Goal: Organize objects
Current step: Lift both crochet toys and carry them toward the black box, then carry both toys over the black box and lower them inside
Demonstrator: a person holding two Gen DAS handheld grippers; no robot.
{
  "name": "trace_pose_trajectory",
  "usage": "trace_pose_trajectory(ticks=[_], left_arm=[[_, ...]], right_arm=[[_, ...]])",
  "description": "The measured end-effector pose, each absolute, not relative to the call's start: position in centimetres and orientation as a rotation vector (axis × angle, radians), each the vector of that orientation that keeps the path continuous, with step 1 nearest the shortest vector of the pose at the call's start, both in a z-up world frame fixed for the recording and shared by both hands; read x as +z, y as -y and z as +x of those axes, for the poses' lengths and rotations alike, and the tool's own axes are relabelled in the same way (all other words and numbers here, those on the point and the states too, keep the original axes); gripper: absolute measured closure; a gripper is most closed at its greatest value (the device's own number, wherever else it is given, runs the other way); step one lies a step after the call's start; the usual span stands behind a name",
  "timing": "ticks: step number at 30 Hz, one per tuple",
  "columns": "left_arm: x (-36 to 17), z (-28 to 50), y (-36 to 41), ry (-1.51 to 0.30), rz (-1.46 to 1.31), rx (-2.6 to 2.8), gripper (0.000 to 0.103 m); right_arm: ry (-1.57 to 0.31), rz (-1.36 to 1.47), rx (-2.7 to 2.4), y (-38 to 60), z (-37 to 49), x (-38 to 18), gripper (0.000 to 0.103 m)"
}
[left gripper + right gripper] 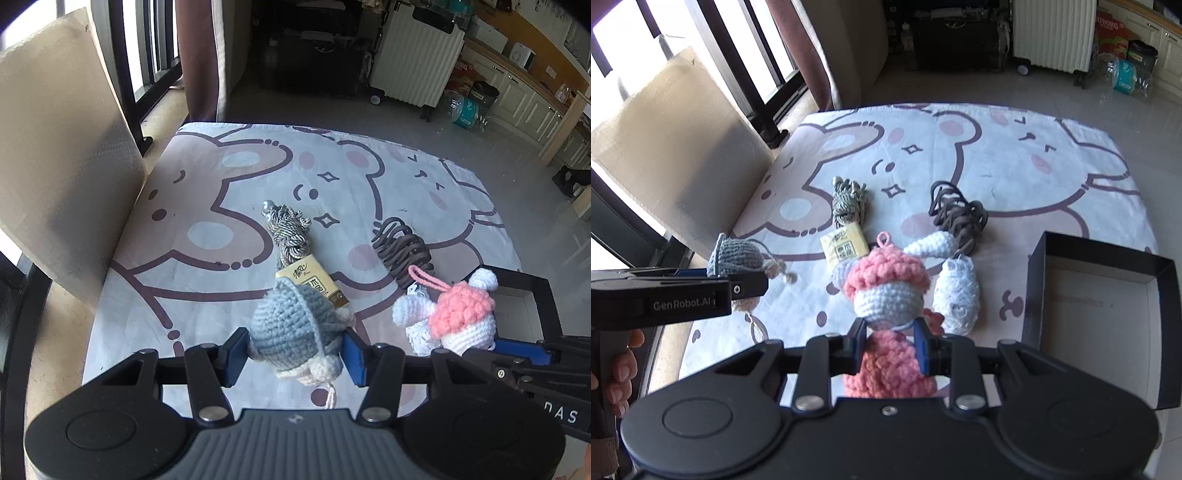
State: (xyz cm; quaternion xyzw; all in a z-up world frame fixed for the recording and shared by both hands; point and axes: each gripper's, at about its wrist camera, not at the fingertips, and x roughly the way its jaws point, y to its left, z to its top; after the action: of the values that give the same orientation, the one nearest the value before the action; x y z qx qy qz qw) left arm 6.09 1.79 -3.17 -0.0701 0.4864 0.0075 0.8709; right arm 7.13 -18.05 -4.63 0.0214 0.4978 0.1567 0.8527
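Observation:
My left gripper [293,350] is shut on a grey crocheted doll [291,325], held above the table; the same doll [738,256] shows at the left of the right wrist view. My right gripper [888,345] is shut on a pink and white crocheted doll [886,291], also lifted; that doll [461,314] appears at the right in the left wrist view. On the cartoon-print cloth [221,229] lie a yellow tissue packet [314,282], a grey-white cord bundle [286,232] and a brown cord bundle [402,247]. A white lace piece [956,295] hangs by the pink doll.
An open black box [1104,295] with a pale inside stands at the table's right front. A cardboard sheet [62,147] leans along the left edge. A person's hand [620,369] holds the left gripper. Beyond the table are floor, a white suitcase [417,55] and cabinets.

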Motion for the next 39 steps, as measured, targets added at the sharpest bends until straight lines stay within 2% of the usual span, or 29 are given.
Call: trace_pose_trajectory(ticks=[16,39], left_arm=[[0.7,5.0,-1.2,-0.915,-0.151,0.050,0.049],[3.8,6.6,4.3,-0.899,-0.108,-0.004,0.049]], right_arm=[[-0.921,0.059,0.280,19.8,6.0,-0.5,0.075],[-0.855,0.087,0.223,22.6,6.2,3.3,0.075]])
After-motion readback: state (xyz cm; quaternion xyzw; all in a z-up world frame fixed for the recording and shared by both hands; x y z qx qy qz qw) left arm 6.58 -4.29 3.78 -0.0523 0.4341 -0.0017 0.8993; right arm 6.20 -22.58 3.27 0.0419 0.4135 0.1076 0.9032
